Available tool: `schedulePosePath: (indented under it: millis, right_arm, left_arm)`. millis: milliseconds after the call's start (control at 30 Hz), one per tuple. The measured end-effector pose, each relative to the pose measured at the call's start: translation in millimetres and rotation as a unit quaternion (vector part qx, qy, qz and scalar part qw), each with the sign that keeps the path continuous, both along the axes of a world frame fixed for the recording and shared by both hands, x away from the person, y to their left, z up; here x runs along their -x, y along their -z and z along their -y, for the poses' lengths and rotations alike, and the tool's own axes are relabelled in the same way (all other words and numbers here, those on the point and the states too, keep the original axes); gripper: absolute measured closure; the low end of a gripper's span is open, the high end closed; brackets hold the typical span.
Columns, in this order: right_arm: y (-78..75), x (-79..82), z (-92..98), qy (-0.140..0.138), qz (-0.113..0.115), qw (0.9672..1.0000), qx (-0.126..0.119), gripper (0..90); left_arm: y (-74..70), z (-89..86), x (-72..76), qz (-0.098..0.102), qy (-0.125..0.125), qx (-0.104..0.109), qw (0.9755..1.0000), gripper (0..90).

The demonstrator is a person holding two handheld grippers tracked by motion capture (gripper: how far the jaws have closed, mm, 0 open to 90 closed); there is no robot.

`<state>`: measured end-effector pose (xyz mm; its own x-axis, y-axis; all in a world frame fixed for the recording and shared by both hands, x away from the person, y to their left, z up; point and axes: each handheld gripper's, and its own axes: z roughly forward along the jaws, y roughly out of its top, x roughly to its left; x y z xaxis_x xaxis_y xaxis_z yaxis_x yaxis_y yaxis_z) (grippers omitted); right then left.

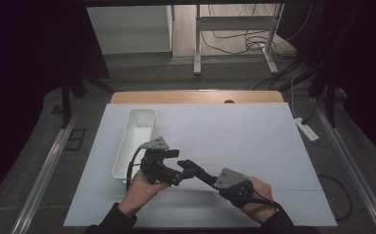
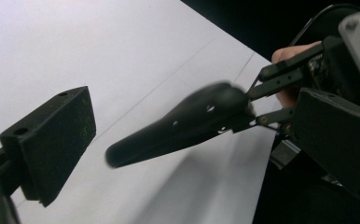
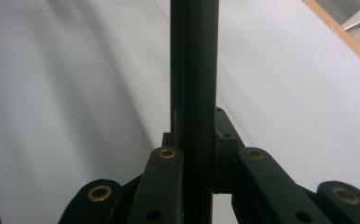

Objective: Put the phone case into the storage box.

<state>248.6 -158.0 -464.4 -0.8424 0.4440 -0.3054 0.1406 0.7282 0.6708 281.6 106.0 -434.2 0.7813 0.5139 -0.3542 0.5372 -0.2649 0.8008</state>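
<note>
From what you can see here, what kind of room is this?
Probably a lab or recording workspace: a table under a plain white sheet, loose cables on the floor behind it, dark curtains at the sides, and a metal stand beyond.

Left tool (image 1: 176, 163) open; right tool (image 1: 188, 167) grips black object (image 1: 196, 170); white tray (image 1: 135, 136) nearby

Behind the bench (image 1: 196, 96) lies grey floor (image 1: 176, 78); beyond it stand a white cabinet (image 1: 130, 29), metal frame legs (image 1: 197, 44) and cables (image 1: 247, 41).
</note>
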Motion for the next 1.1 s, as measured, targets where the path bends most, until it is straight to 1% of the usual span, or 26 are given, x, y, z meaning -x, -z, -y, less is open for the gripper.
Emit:
schedulePosePath:
  millis: [100, 133, 167, 233, 267, 300, 367, 400, 433, 500, 533, 600, 633, 667, 767, 833, 867, 900, 933, 967, 1000, 1033, 1100]
  right_arm:
    - [-2.0, -2.1, 4.2, 0.002, -0.017, 0.9996, -0.023, 84.8]
    - [-2.9, -2.5, 5.4, 0.004, -0.021, 0.9994, -0.027, 84.8]
    - [-2.9, -2.5, 5.4, 0.004, -0.021, 0.9994, -0.027, 84.8]
    - [-4.9, -3.9, 8.8, 0.005, -0.032, 0.9986, -0.042, 84.8]
    - [-6.1, -4.7, 11.2, 0.006, -0.042, 0.9975, -0.056, 84.8]
    - [-6.6, -5.1, 12.6, 0.007, -0.048, 0.9968, -0.064, 84.8]
    - [-7.7, -6.2, 15.7, 0.003, -0.061, 0.9946, -0.083, 84.8]
    - [-7.7, -6.2, 15.7, 0.003, -0.061, 0.9946, -0.083, 84.8]
    - [-8.0, -6.6, 17.3, 0.002, -0.070, 0.9930, -0.096, 84.8]
    - [-8.6, -7.3, 19.8, -0.002, -0.077, 0.9916, -0.104, 84.8]
    - [-8.7, -7.8, 22.1, -0.009, -0.082, 0.9901, -0.114, 84.8]
    - [-8.9, -7.4, 22.6, -0.009, -0.085, 0.9895, -0.117, 84.8]
    - [-8.5, -7.6, 24.2, -0.018, -0.090, 0.9875, -0.128, 84.8]
    - [-8.9, -7.6, 25.2, -0.020, -0.091, 0.9872, -0.129, 84.8]
    - [-8.7, -8.0, 27.5, -0.030, -0.097, 0.9848, -0.141, 84.8]
    - [-8.5, -8.5, 29.3, -0.033, -0.102, 0.9834, -0.147, 84.8]
    - [-8.3, -8.8, 30.0, -0.035, -0.105, 0.9825, -0.150, 84.8]
    - [-8.3, -8.8, 30.0, -0.035, -0.105, 0.9825, -0.150, 84.8]
    - [-8.1, -9.1, 30.5, -0.035, -0.107, 0.9819, -0.153, 84.8]
    - [-7.8, -9.6, 31.3, -0.037, -0.109, 0.9814, -0.154, 84.8]
    - [-7.9, -9.8, 31.9, -0.040, -0.109, 0.9812, -0.154, 84.8]
    - [-8.0, -9.5, 32.2, -0.040, -0.111, 0.9807, -0.156, 84.8]
    - [-8.0, -9.4, 32.0, -0.044, -0.113, 0.9802, -0.157, 84.8]
  left_arm:
    - [-0.2, -4.1, 1.9, 0.012, 0.002, -0.002, 0.9999, 0.4]
    - [-0.4, -5.6, 2.7, 0.018, 0.006, -0.003, 0.9998, 0.3]
    - [-0.4, -5.6, 2.7, 0.018, 0.006, -0.003, 0.9998, 0.0]
    - [-0.8, -7.0, 4.4, 0.026, 0.007, -0.008, 0.9996, 0.0]
    - [-0.8, -8.0, 5.6, 0.030, 0.007, -0.011, 0.9995, 0.0]
    - [-0.4, -8.7, 5.9, 0.031, 0.006, -0.011, 0.9994, 0.0]
    - [0.7, -10.5, 6.4, 0.030, 0.010, -0.005, 0.9995, 0.0]
    - [0.7, -10.5, 6.4, 0.030, 0.010, -0.005, 0.9995, 0.0]
    - [1.3, -11.3, 6.2, 0.030, 0.012, -0.004, 0.9995, 0.0]
    - [2.4, -12.6, 6.2, 0.031, 0.014, -0.006, 0.9994, 0.0]
    - [3.4, -13.4, 6.2, 0.033, 0.017, -0.007, 0.9993, 0.0]
    - [3.9, -13.6, 6.5, 0.034, 0.018, -0.009, 0.9992, 0.0]
    - [4.5, -13.6, 6.8, 0.035, 0.019, -0.014, 0.9991, 0.0]
    - [4.8, -13.5, 6.8, 0.037, 0.019, -0.015, 0.9990, 0.0]
    - [5.3, -13.4, 7.7, 0.041, 0.021, -0.019, 0.9987, 1.1]
    - [5.5, -13.4, 8.6, 0.047, 0.025, -0.019, 0.9984, 4.1]
    - [5.4, -13.2, 9.4, 0.050, 0.024, -0.020, 0.9983, 5.7]
    - [5.4, -13.2, 9.4, 0.050, 0.024, -0.020, 0.9983, 8.5]
    - [5.2, -13.3, 9.9, 0.052, 0.024, -0.023, 0.9981, 8.5]
    - [5.4, -13.5, 10.2, 0.052, 0.026, -0.023, 0.9981, 14.7]
    - [5.6, -13.7, 10.1, 0.050, 0.025, -0.024, 0.9982, 18.4]
    - [7.0, -14.9, 9.4, 0.044, 0.026, -0.015, 0.9986, 25.3]
    - [8.4, -16.1, 8.5, 0.040, 0.028, -0.009, 0.9988, 31.7]
